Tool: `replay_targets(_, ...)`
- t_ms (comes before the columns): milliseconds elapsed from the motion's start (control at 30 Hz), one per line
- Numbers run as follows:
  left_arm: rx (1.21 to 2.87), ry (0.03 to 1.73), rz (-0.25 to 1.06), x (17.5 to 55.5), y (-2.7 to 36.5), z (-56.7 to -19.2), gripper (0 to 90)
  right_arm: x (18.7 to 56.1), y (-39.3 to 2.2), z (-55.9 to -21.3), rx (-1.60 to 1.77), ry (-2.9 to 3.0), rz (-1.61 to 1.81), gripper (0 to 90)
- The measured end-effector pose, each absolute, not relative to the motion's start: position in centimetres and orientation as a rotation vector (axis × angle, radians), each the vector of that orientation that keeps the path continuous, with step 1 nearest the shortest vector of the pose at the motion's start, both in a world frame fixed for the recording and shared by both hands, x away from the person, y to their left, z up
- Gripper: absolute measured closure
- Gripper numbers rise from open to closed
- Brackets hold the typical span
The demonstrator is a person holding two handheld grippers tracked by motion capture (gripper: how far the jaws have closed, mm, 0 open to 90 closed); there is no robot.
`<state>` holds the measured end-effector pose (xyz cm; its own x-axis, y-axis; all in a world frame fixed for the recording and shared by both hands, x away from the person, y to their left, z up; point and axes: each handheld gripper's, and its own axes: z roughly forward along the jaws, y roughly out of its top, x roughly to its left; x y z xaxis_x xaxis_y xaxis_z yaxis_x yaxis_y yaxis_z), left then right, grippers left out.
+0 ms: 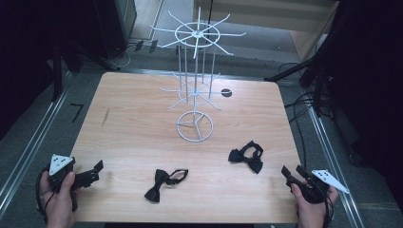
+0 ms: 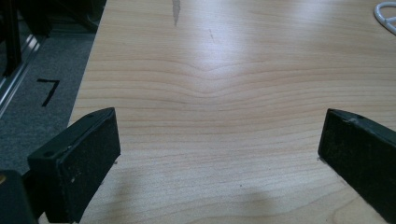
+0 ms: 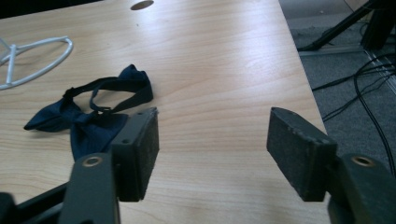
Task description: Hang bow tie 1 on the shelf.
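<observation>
**Desk:** While I watch from the high view, what sits on the wooden table (image 1: 133,123)?

**Operator:** From overhead I see a white wire display stand (image 1: 195,80) at the far middle, its round base resting on the wood. Two dark bow ties lie on the near half: one bow tie (image 1: 164,183) near the front centre, a second bow tie (image 1: 246,156) to its right. A small dark hole (image 1: 226,92) shows beyond the stand. Hands hold the left gripper (image 1: 95,172) at the near left corner and the right gripper (image 1: 292,173) at the near right corner.

**Desk:** What do the gripper views add?

**Operator:** My right gripper view gives the navy colour of the second bow tie (image 3: 88,116) and its looped strap, lying just ahead and left of the right gripper (image 3: 212,140), partly hidden behind one pad; a curve of the stand's base ring (image 3: 46,60) shows beyond. My left gripper view offers bare wood grain ahead of the left gripper (image 2: 219,154), and a black "7" mark (image 2: 49,89) on the grey floor beside the table's edge.

**Desk:** And the jaws?

**Operator:** I read both pairs as standing apart with nothing between them. The left pair is spread wide; the right pair is parted less widely over bare wood.
</observation>
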<state>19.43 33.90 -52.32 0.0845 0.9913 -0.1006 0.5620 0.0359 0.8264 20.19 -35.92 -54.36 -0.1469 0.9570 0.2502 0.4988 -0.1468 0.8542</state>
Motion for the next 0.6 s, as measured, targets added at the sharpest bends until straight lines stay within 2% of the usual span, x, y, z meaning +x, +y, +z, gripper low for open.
replay_targets(600, 1.630, 1.563, 0.726, 19.6, 33.6, -52.4, 0.0, 21.5, -32.5, -52.8, 1.567, 1.695, 1.267, 39.9)
